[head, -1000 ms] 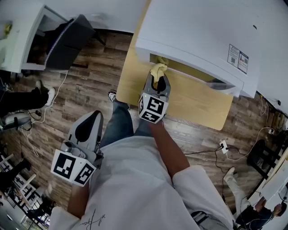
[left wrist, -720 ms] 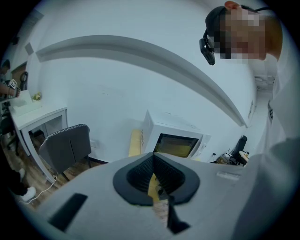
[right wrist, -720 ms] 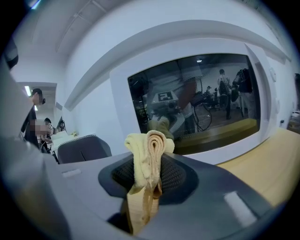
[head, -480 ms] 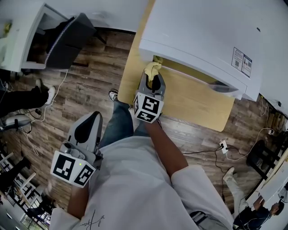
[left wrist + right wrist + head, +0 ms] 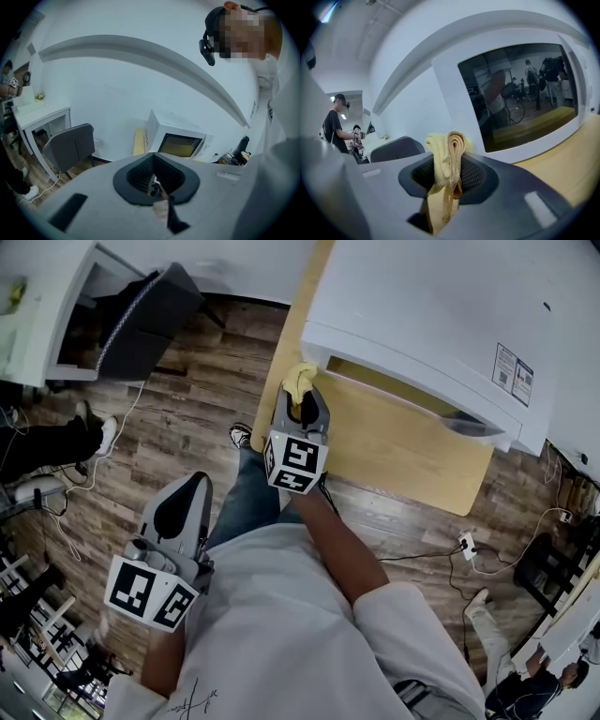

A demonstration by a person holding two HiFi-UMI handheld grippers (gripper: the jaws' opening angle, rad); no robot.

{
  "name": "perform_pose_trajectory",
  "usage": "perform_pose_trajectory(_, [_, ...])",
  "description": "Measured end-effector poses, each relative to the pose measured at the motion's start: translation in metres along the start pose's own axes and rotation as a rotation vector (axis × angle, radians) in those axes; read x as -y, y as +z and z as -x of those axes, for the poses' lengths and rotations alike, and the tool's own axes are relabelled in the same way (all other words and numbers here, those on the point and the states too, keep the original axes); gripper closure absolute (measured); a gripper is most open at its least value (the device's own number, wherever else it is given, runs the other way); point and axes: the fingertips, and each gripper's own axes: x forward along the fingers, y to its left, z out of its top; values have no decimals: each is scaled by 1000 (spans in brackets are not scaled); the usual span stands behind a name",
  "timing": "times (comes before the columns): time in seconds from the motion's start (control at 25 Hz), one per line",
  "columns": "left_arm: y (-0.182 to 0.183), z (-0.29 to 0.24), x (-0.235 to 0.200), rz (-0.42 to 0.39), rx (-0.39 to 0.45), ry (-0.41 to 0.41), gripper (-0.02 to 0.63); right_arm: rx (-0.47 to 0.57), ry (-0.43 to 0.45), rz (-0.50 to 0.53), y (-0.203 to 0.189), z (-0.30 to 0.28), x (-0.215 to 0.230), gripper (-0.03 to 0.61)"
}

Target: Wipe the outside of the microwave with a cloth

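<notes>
The white microwave (image 5: 441, 315) stands on a light wooden table (image 5: 394, 451); its dark door window (image 5: 520, 93) fills the right gripper view. My right gripper (image 5: 302, 397) is shut on a folded yellow cloth (image 5: 300, 379), held at the microwave's front left corner just above the table. In the right gripper view the cloth (image 5: 447, 152) sticks up between the jaws, before the door's left frame; contact with the microwave cannot be told. My left gripper (image 5: 178, 512) hangs low at my left side over the floor, jaws together with nothing in them. The left gripper view shows the microwave (image 5: 180, 138) farther off.
A grey chair (image 5: 141, 324) and a white desk (image 5: 47, 324) stand at the back left on the wood floor. A power strip and cables (image 5: 466, 547) lie right of the table. Other people's legs and shoes (image 5: 89, 437) show at the left edge.
My right gripper has carried the cloth leftward along the microwave's front, from under the door to the left corner. The left gripper has stayed put.
</notes>
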Motion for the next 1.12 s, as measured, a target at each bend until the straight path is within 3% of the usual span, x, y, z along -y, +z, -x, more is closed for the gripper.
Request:
perform_pose_trajectory(0.36, [6, 0, 7, -71, 21, -22, 623, -5, 152, 30, 23, 17, -18, 456])
perform_pose_trajectory(0.76, [8, -11, 28, -36, 61, -72, 621, 4, 150, 48, 56, 52, 18, 457])
perform_pose_trajectory(0.96, [7, -16, 37, 51, 73, -114, 618, -4, 155, 41, 70, 67, 38, 456])
perform_pose_trajectory(1.12, [7, -20, 46, 40, 77, -129, 617, -2, 173, 43, 85, 80, 49, 456])
